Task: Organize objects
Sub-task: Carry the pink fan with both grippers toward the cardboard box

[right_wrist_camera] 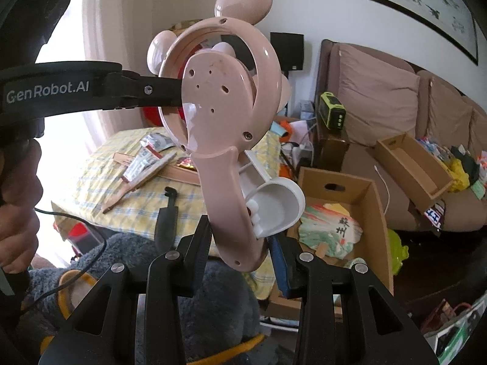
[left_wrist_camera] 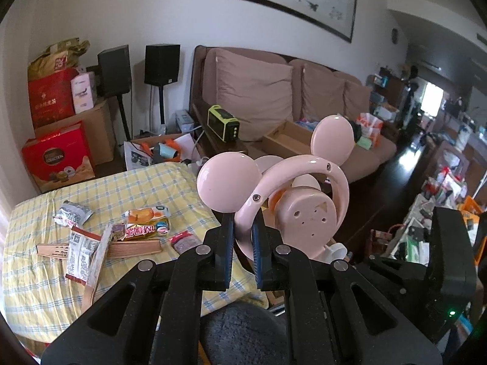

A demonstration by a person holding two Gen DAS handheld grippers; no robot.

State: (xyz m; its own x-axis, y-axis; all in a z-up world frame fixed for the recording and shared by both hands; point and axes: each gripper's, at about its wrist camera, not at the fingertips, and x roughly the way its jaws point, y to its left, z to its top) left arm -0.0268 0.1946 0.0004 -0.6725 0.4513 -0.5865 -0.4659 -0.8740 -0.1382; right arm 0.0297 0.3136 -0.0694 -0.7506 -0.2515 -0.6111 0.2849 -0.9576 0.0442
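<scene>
A pink hand fan [left_wrist_camera: 307, 213] with round mouse ears hangs in the air between both grippers. My left gripper [left_wrist_camera: 243, 231] is shut on the fan's ring just below one ear. In the right wrist view the same fan [right_wrist_camera: 219, 91] stands upright, and the left gripper [right_wrist_camera: 175, 91] reaches in from the left onto the ring. My right gripper [right_wrist_camera: 240, 252] is shut on the lower end of the fan's handle, beside its white flipped-open base [right_wrist_camera: 277, 206]. The right gripper's body [left_wrist_camera: 450, 243] shows at the right of the left wrist view.
A table with a yellow checked cloth [left_wrist_camera: 42, 237] carries snack packets [left_wrist_camera: 146, 222] and a wooden folding fan [left_wrist_camera: 134, 248]. An open cardboard box [right_wrist_camera: 374, 213] holding a painted fan stands by the brown sofa [right_wrist_camera: 380, 100]. A grey fluffy cushion [right_wrist_camera: 213, 319] lies below. A hand [right_wrist_camera: 18, 206] is at the left.
</scene>
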